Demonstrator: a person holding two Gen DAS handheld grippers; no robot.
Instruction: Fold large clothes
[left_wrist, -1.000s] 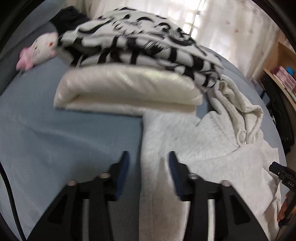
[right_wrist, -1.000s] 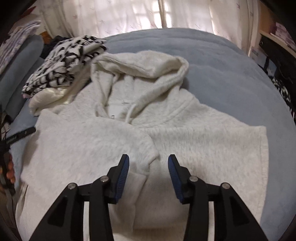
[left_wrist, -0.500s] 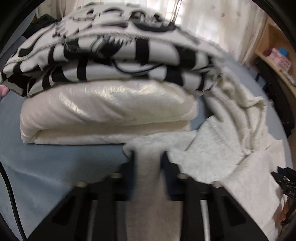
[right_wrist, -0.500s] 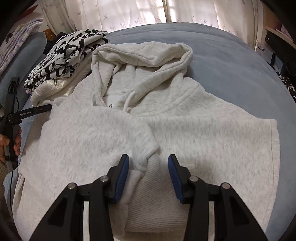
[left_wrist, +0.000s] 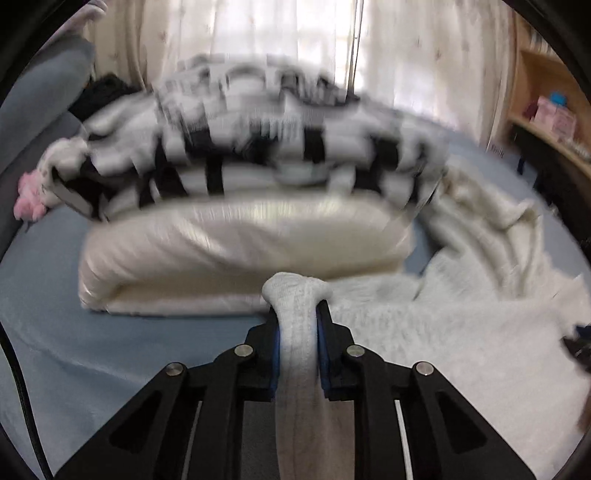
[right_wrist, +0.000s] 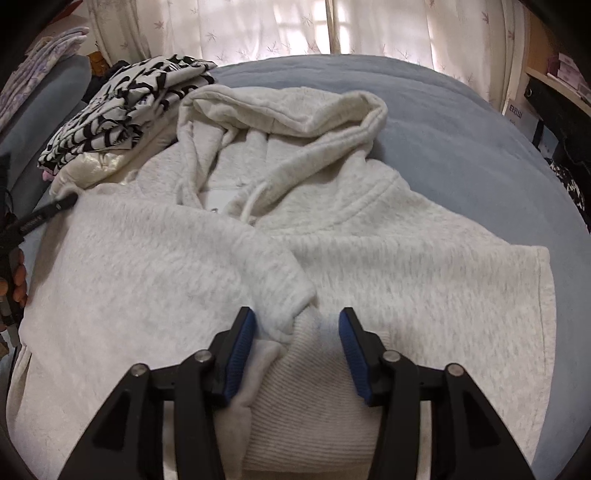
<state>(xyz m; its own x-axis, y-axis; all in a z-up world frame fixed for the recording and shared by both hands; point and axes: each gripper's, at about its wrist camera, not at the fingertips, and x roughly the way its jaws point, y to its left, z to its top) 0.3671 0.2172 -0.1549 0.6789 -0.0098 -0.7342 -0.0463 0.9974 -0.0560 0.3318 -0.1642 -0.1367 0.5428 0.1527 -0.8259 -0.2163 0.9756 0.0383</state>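
Note:
A light grey hoodie (right_wrist: 369, 258) lies face up on the blue bed (right_wrist: 461, 140), hood toward the window, one sleeve folded across its chest. My right gripper (right_wrist: 295, 325) is open, its fingers either side of the folded sleeve's ribbed cuff (right_wrist: 306, 387), just above it. My left gripper (left_wrist: 298, 317) is shut on a pinched fold of the hoodie's edge (left_wrist: 295, 295) at the hoodie's left side (left_wrist: 461, 332). The left gripper also shows at the left edge of the right wrist view (right_wrist: 55, 206).
A stack of folded clothes sits at the hoodie's left shoulder: a black-and-white patterned top (left_wrist: 258, 147) on a cream padded garment (left_wrist: 240, 243). A pink and white plush toy (left_wrist: 33, 195) lies beyond. Curtains (right_wrist: 332, 26) hang behind; shelves (left_wrist: 546, 118) stand to the right.
My left gripper moved forward along the hoodie's edge, closed on the fabric and lifted a fold. My right gripper stayed open and edged slightly forward over the cuff.

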